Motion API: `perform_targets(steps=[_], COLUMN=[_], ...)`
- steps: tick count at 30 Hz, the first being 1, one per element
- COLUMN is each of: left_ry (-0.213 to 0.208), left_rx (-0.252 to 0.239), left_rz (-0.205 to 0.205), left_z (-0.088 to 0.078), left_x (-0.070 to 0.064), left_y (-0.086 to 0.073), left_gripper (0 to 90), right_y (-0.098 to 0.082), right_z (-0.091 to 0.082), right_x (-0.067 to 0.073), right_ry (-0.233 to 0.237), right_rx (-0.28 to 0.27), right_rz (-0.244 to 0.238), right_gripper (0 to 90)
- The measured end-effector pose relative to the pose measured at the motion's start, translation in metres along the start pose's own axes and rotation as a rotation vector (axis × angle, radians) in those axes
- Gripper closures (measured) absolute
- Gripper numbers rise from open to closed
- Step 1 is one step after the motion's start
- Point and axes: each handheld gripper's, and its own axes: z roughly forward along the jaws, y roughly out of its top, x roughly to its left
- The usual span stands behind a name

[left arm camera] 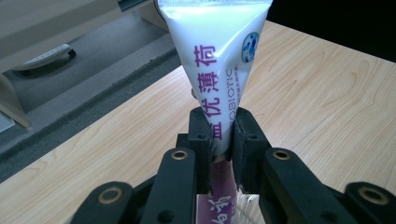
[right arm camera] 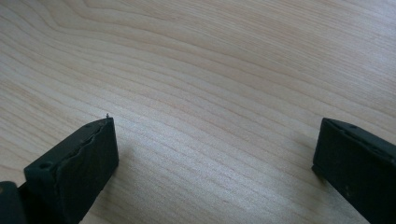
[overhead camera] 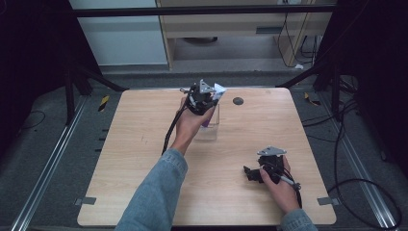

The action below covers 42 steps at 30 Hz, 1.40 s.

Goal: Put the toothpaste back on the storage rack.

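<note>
Near the middle of the bench's (overhead camera: pixel 144 159) far edge, the left hand-held gripper (left arm camera: pixel 223 133) pinches a white toothpaste tube (left arm camera: pixel 217 56) above a clear cup (overhead camera: pixel 208 129), while the right hand-held gripper (right arm camera: pixel 215 154) rests wide open, empty, near the near right corner.

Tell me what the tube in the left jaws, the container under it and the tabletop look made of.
Tube: soft glossy plastic, probably; white sheen, purple print, flat crimped end, pinched by the left gripper.
Container: clear glass or hard plastic; the wood shows through, which one is unclear.
Table: pale matt wood grain, maybe laminate.
</note>
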Motion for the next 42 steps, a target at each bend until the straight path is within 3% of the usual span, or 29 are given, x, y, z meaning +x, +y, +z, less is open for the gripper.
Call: perform_targets(steps=[26, 42], left_ry=[0.004, 0.003], left_rx=[0.035, 0.062], left_rz=[-0.009, 0.022], left_z=[0.002, 0.010], left_x=[0.006, -0.005], left_y=[-0.016, -0.016], left_gripper=[79.1, 79.0], right_y=[0.000, 0.000], right_z=[0.000, 0.000], right_x=[0.000, 0.000], right_ry=[0.001, 0.001], right_rx=[0.001, 0.001], right_rz=[0.003, 0.001], right_gripper=[0.3, 0.3])
